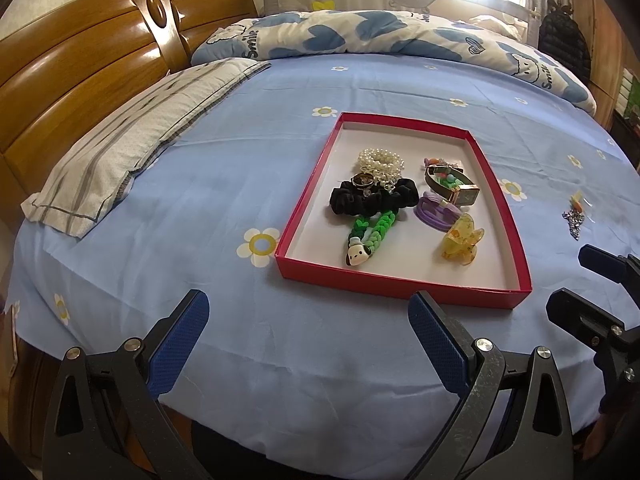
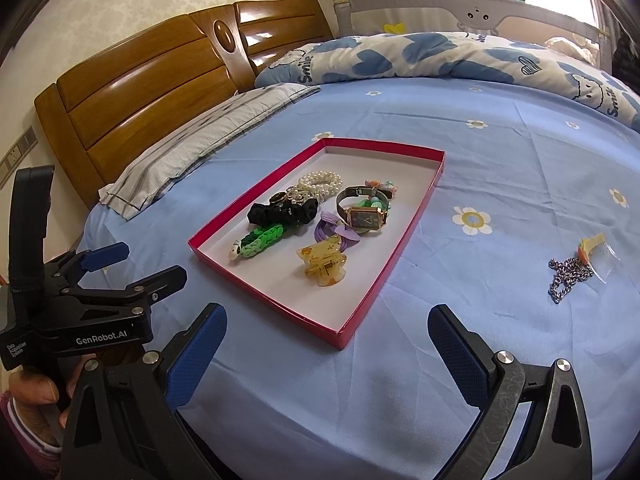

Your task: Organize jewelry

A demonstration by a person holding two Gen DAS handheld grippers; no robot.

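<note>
A red shallow box [image 1: 304,216] [image 2: 416,220] lies on the blue bedsheet. It holds a pearl bracelet [image 1: 380,160], a black scrunchie [image 1: 370,198], a green braided band [image 1: 368,232], a watch [image 2: 366,216], a purple hair tie [image 1: 438,210] and a yellow claw clip [image 1: 462,240] [image 2: 322,264]. A silver chain [image 2: 566,274] and a small comb clip [image 2: 600,258] lie on the sheet right of the box. My left gripper [image 1: 308,314] is open and empty, short of the box's near edge. My right gripper [image 2: 326,326] is open and empty near the box's near corner.
A striped pillow [image 1: 132,144] lies left of the box against the wooden headboard [image 1: 80,68]. A blue and white duvet [image 1: 360,36] is bunched along the far side. The bed's near edge runs just under both grippers.
</note>
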